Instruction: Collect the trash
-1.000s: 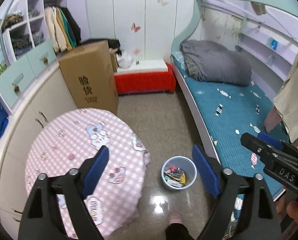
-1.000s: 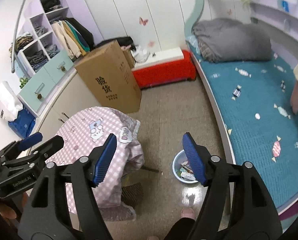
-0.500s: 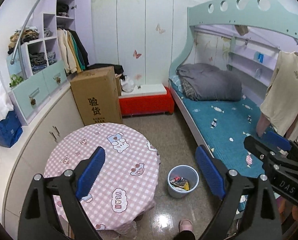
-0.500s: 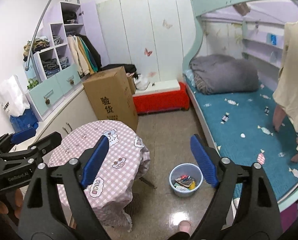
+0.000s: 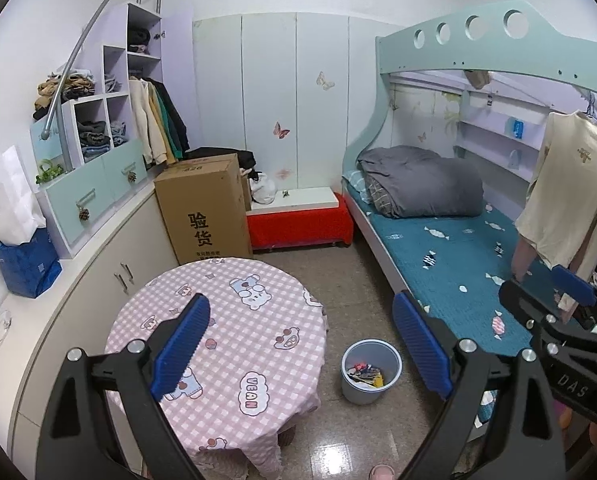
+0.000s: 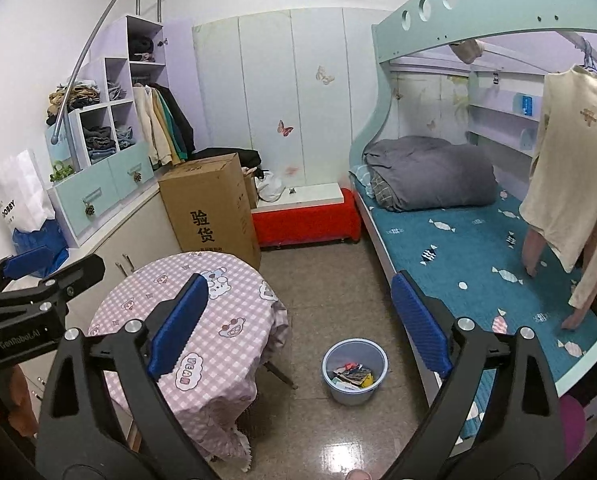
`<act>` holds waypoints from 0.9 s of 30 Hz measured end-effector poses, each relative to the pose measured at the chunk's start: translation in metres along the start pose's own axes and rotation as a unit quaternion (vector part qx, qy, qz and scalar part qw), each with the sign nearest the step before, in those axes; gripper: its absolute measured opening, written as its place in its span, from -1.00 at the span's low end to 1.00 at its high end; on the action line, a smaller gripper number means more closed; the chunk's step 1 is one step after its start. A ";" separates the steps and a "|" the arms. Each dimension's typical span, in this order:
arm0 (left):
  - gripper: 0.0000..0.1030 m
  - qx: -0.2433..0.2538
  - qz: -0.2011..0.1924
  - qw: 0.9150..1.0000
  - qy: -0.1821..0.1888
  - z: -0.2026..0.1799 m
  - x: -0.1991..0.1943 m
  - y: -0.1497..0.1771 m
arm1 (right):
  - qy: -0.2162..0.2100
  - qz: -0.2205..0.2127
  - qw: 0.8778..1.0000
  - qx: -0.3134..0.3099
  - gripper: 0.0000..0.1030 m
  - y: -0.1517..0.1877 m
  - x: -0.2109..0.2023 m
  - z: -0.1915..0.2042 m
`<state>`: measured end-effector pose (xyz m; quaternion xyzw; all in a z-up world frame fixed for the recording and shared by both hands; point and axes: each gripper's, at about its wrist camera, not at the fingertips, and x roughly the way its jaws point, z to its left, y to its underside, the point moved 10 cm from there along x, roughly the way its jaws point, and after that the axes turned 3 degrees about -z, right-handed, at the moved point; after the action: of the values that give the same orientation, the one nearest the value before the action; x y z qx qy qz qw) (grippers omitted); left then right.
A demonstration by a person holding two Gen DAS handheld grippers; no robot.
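Note:
A small light-blue trash bin (image 5: 370, 372) stands on the floor between the round table and the bed, with colourful scraps inside; it also shows in the right wrist view (image 6: 354, 372). My left gripper (image 5: 300, 344) is open and empty, held high above the table and bin. My right gripper (image 6: 298, 324) is open and empty too, at about the same height. Each gripper shows at the edge of the other's view: the right one (image 5: 570, 312) and the left one (image 6: 30, 276).
A round table with a pink checked cloth (image 5: 226, 332) stands at the left. A tall cardboard box (image 5: 206, 208) and a red bench (image 5: 298, 222) stand behind. A bunk bed with a teal mattress (image 5: 450, 264) runs along the right. Cabinets (image 5: 110, 264) line the left wall.
Both grippers have risen and tilted up, so the views now take in more of the room and the bin looks smaller and lower. Both stay open and empty.

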<state>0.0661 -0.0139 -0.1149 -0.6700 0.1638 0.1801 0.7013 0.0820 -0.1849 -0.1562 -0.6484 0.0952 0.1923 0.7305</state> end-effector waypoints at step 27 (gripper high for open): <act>0.77 0.005 -0.018 1.000 0.021 -0.010 -0.014 0.000 | 0.002 0.005 1.000 0.005 0.77 0.010 -0.016 -0.005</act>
<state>0.0535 -0.0245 -0.1084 -0.6732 0.1673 0.1524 0.7040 0.0642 -0.1911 -0.1596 -0.6445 0.1013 0.1942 0.7325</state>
